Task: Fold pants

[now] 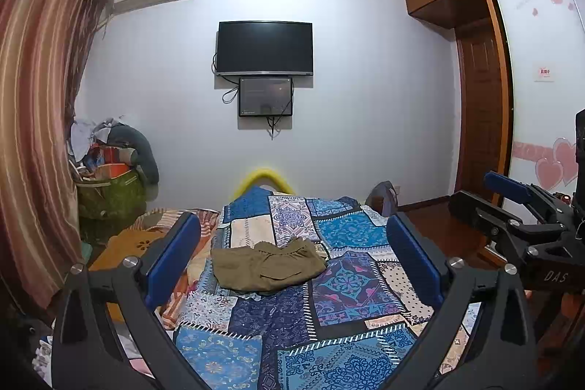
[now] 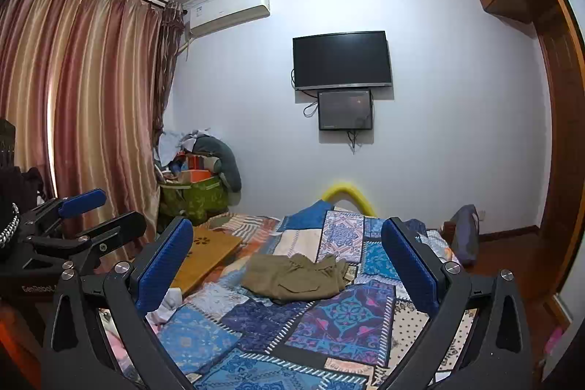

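Observation:
Olive-green pants [image 1: 267,265] [image 2: 296,276] lie in a loose, rumpled heap on the patchwork bedspread [image 1: 343,284] [image 2: 340,317], about mid-bed. My left gripper [image 1: 292,222] hangs open over the near part of the bed, short of the pants, with nothing between its blue pads [image 1: 175,254]. My right gripper [image 2: 287,225] is open too, level with the left and apart from the cloth. Each gripper appears in the other's view: the right gripper [image 1: 488,194] at the right edge, the left gripper [image 2: 106,212] at the left edge.
A wooden board [image 2: 208,254] lies on the bed left of the pants. Beyond it, by the striped curtain [image 2: 80,105], stands a green basket [image 2: 193,196] piled with clutter. A yellow foam bumper [image 1: 265,178] caps the far bed end. Wooden floor [image 1: 438,225] and wardrobe lie right.

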`<state>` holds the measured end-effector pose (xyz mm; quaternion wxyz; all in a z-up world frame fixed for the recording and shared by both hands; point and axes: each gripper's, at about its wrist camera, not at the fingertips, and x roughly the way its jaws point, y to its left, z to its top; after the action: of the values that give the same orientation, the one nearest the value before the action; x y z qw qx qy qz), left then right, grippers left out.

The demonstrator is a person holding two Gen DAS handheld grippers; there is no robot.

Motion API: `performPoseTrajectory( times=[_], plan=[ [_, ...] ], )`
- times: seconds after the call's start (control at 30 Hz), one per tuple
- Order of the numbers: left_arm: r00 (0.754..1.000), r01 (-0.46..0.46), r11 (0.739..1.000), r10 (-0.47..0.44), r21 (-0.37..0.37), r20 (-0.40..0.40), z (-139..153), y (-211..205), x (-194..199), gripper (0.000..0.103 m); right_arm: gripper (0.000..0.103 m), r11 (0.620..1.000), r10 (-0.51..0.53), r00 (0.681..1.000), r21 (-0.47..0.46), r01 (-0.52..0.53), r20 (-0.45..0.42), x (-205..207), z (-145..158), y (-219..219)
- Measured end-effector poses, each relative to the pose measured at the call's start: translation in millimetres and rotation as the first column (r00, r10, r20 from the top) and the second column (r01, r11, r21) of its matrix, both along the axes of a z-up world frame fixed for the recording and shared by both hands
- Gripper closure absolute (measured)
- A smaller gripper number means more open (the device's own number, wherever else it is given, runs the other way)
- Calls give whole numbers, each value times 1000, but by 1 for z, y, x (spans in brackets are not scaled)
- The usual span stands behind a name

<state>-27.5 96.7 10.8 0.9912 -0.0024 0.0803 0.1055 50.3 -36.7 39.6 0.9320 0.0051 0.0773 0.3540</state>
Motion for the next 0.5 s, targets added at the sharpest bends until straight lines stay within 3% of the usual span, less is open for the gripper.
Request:
performPoseTrajectory(
  times=[0.5],
  plan=[
    [1000,19,1000,-19,-16,-9,0,0,3,0,1,1000,1,1000,5,-1,-3,2,-1,0]
  ],
)
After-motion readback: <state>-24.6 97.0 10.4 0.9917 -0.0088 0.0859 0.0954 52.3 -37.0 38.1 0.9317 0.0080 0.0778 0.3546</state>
